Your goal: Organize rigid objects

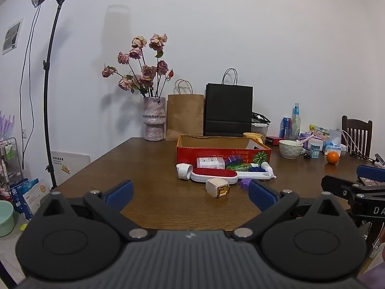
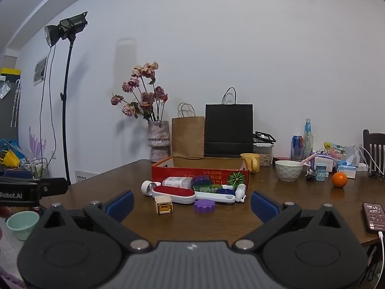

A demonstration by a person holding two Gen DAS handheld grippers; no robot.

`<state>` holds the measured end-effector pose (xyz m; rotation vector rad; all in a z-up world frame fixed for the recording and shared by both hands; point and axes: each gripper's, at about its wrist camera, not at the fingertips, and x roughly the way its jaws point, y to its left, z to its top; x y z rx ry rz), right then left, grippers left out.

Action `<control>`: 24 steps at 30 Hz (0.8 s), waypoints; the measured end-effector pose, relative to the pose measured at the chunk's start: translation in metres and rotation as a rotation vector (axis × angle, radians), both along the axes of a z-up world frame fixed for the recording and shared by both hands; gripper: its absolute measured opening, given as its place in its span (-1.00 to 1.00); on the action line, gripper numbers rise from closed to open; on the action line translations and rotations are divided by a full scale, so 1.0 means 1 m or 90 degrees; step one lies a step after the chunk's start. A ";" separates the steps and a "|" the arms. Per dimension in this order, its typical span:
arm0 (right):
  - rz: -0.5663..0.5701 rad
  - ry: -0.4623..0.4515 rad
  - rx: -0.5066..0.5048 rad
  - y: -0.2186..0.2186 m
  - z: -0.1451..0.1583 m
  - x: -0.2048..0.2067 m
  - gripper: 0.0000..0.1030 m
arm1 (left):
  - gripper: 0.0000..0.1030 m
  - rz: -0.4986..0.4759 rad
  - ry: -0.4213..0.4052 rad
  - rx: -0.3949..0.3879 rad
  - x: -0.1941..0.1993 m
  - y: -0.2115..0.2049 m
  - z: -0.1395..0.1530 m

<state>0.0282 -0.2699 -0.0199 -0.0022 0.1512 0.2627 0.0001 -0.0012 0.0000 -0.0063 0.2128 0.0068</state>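
A red cardboard box (image 1: 223, 153) (image 2: 199, 174) stands open on the brown table (image 1: 149, 168). In front of it lies a pile of small items: a red and white lint brush (image 1: 214, 174) (image 2: 174, 192), a cream cube adapter (image 1: 217, 187) (image 2: 164, 204), a white tape roll (image 1: 184, 170) (image 2: 147, 187), a purple lid (image 2: 204, 205), a green and blue tube (image 1: 238, 167) (image 2: 209, 188) and a white box (image 1: 210, 162). My left gripper (image 1: 190, 192) is open and empty, short of the pile. My right gripper (image 2: 192, 203) is open and empty, also short of it.
A vase of dried roses (image 1: 154, 120), a brown paper bag (image 1: 185, 115) and a black bag (image 1: 228, 110) stand behind the box. To the right are a white bowl (image 2: 288, 169), a yellow mug (image 2: 251, 161), an orange (image 2: 339, 179), bottles and a phone (image 2: 374, 216). A light stand (image 1: 48, 96) stands left.
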 end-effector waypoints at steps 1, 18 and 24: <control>-0.001 0.005 0.002 0.000 0.000 0.000 1.00 | 1.00 0.000 0.002 -0.012 0.000 0.001 0.000; -0.001 0.003 -0.001 -0.001 -0.001 0.000 1.00 | 1.00 -0.012 -0.002 -0.012 0.004 0.002 -0.002; -0.001 0.002 -0.001 -0.002 -0.001 0.002 1.00 | 1.00 -0.012 -0.001 -0.013 0.003 0.000 -0.002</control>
